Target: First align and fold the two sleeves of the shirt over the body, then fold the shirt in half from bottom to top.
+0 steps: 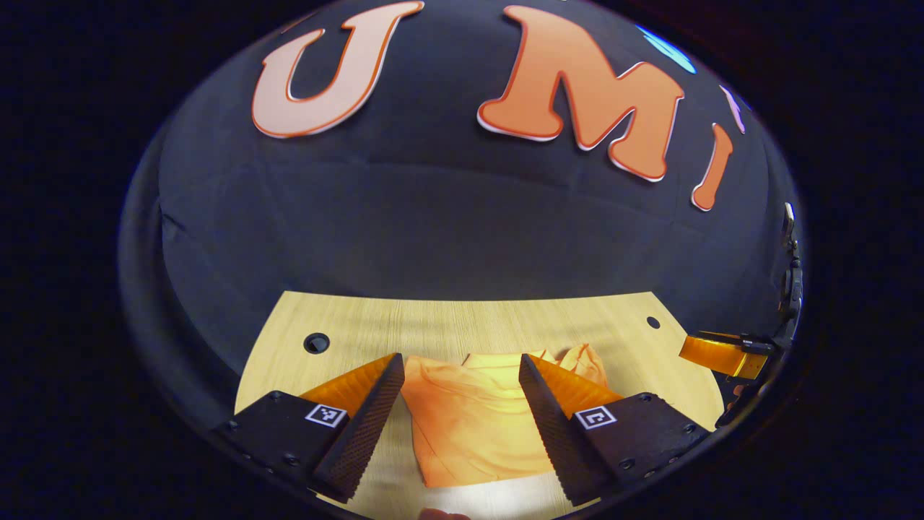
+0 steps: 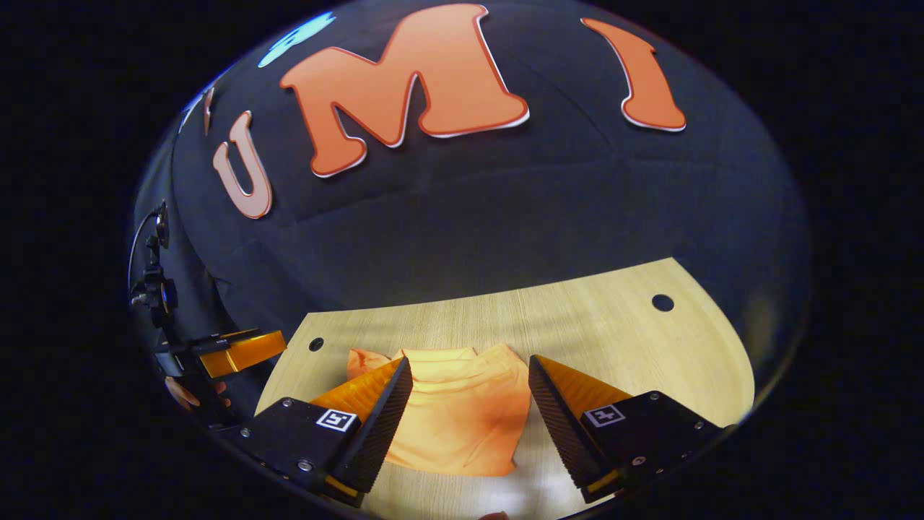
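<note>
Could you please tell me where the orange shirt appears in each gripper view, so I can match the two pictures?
Left gripper view: the shirt lies low centre on the table, between that gripper's open fingers.
Right gripper view: the shirt lies low centre, slightly left.
Shared landmark: its collar, towards the booth wall.

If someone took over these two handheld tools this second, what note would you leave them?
Left tool: open, holding nothing, above the table's near edge.
Right tool: open, empty too, raised in the same way.
Orange shirt: lies on the wooden table between both tools, already a compact bundle with a straight near edge; collar end faces the booth wall.
Done: sleeves look tucked in; the shirt seems folded, though I cannot tell whether the bottom-to-top fold is finished.
Left: check that fold, tidy the loose bit of cloth at the far end.
</note>
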Demonstrator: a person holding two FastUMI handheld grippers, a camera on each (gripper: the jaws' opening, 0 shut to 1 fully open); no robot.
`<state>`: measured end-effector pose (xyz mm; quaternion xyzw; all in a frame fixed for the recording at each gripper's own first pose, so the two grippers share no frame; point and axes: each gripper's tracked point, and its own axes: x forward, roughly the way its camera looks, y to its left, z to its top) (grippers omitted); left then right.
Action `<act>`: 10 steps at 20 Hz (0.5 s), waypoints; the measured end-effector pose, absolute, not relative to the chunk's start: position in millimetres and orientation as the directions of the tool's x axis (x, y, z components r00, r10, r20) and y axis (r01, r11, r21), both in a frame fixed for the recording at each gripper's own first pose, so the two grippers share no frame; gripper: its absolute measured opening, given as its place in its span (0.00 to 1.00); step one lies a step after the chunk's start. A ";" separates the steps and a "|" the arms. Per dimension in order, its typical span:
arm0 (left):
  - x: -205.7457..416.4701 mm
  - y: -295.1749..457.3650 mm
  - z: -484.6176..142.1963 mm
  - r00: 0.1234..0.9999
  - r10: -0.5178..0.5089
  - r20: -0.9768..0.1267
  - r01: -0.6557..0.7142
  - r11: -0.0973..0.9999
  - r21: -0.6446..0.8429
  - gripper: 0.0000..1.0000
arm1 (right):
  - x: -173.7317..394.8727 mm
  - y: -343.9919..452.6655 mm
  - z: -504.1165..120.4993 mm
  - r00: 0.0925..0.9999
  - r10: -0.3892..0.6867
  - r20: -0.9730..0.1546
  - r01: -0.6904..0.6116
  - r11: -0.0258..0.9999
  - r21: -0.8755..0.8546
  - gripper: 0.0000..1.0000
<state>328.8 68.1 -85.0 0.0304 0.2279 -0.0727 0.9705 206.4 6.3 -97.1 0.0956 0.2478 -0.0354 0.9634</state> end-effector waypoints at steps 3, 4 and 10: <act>288.8 60.6 -58.0 0.926 -0.120 -0.358 0.146 0.988 0.046 0.99 | 182.8 8.5 -65.6 0.916 -0.030 -0.401 0.098 0.984 0.151 0.99; 277.8 58.6 -49.9 0.939 -0.117 -0.325 0.140 0.989 0.047 0.99 | 169.7 8.9 -52.4 0.930 -0.036 -0.366 0.092 0.986 0.137 0.98; 186.0 64.8 1.4 0.987 -0.117 -0.107 0.123 0.991 0.046 0.98 | 98.7 26.4 18.4 0.991 -0.008 -0.133 0.018 0.997 0.070 0.98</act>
